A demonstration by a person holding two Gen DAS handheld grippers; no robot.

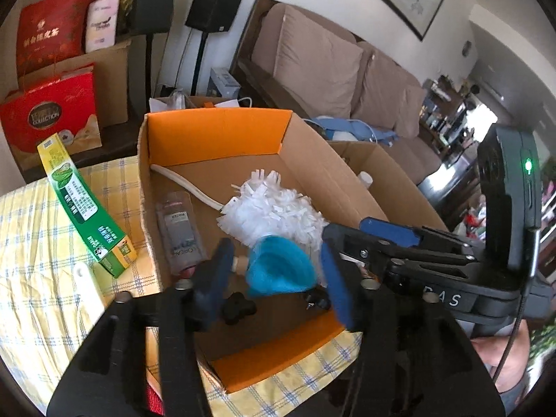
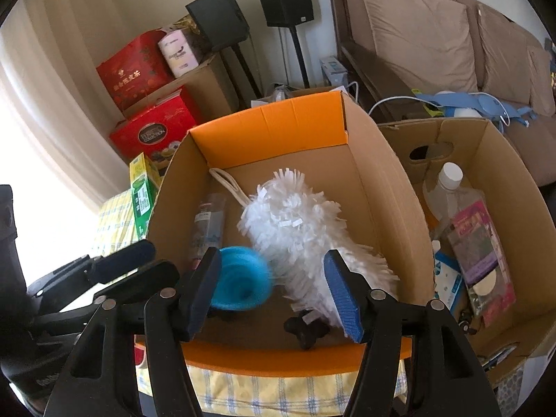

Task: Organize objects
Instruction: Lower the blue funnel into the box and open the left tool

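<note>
A cardboard box (image 1: 323,177) with orange flaps stands on the yellow checked cloth. Inside it lie a white fluffy duster (image 1: 278,212), a clear bottle (image 1: 180,236) and a small black knob (image 1: 238,307). A bright blue funnel (image 1: 281,271) sits low in the box beside the duster, blurred in the right wrist view (image 2: 239,278). My left gripper (image 1: 278,285) is open above the box's near end; the funnel shows between its blue pads without touching them. My right gripper (image 2: 272,295) is open too, with the duster (image 2: 299,229) behind its gap and the funnel by its left pad.
A green carton (image 1: 87,208) leans against the box's left outer wall, with a white flat piece (image 1: 87,285) near it on the cloth. A second cardboard box (image 2: 514,208) at the right holds a bottle and packets. Red gift boxes, speakers and a sofa stand behind.
</note>
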